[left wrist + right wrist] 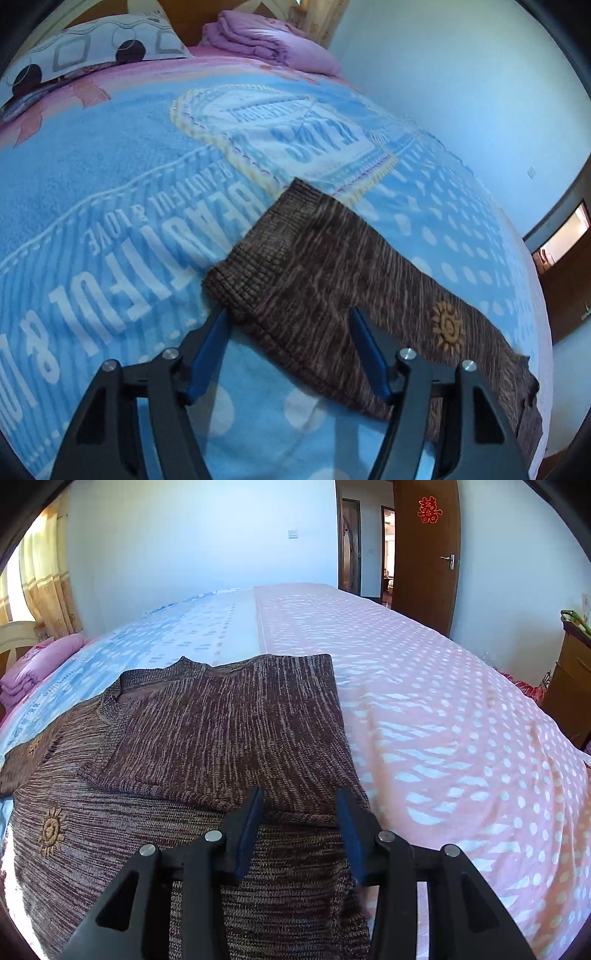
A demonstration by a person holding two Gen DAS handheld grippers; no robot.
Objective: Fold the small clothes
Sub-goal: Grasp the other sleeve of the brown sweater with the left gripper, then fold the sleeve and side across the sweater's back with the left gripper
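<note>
A brown knitted sweater (221,720) lies on the bed. One side is folded over its body, and a sun motif (51,830) shows at the lower left. My right gripper (301,801) stands open just above the folded edge, with nothing pinched between its blue pads. In the left wrist view, a sleeve (332,266) with a ribbed cuff and a sun motif (447,326) runs across the blue blanket. My left gripper (290,314) is at the cuff end. Its jaws stand wide with the sleeve between them, and its fingertips are hidden by the knit.
The bed carries a blue lettered blanket (110,184) that turns into a pink dotted half (443,720). A patterned pillow (92,48) and a folded purple quilt (266,37) sit at the head. A brown door (424,554) and a wooden cabinet (569,679) stand beyond the bed.
</note>
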